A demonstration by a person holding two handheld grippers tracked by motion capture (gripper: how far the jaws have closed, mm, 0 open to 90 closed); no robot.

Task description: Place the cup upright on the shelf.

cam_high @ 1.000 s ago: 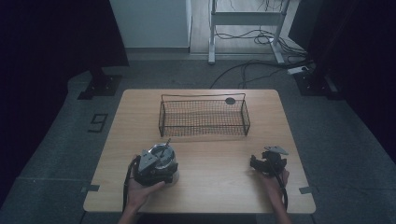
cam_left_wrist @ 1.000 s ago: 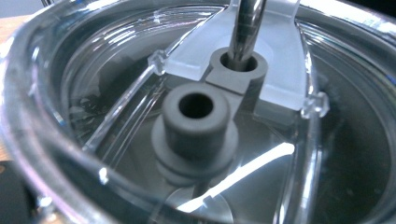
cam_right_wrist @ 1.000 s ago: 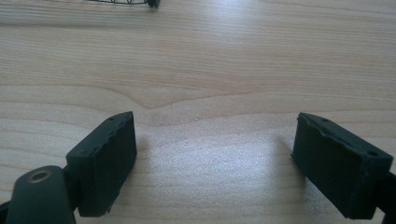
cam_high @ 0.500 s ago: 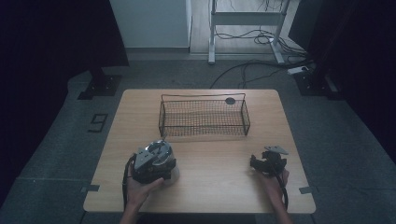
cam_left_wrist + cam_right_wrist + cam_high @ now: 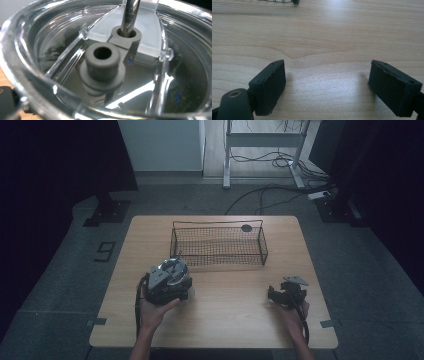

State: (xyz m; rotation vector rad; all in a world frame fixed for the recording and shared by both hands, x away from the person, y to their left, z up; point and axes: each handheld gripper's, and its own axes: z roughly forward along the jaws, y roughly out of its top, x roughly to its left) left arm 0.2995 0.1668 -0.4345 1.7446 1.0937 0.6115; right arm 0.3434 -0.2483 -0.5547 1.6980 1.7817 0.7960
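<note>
My left gripper (image 5: 167, 281) sits at the table's front left, held in a hand, and carries a clear round plastic piece (image 5: 171, 271) at its front. The left gripper view looks into this clear plastic piece (image 5: 105, 62) from very close: curved see-through walls, a grey hub with a hole, a metal rod set in a second grey socket. The jaws are hidden behind it. My right gripper (image 5: 286, 292) rests at the front right, and in its own view my right gripper (image 5: 327, 87) is open wide over bare wood, with nothing between the jaws.
A black wire basket (image 5: 217, 249) stands at the middle back of the wooden table (image 5: 230, 325), with a small dark disc (image 5: 246, 227) at its far rim. A basket corner (image 5: 295, 2) shows ahead of the right gripper. Cables and a frame lie on the floor behind.
The left gripper with the clear piece has shifted a little farther from the person, toward the basket. The right gripper has stayed put.
</note>
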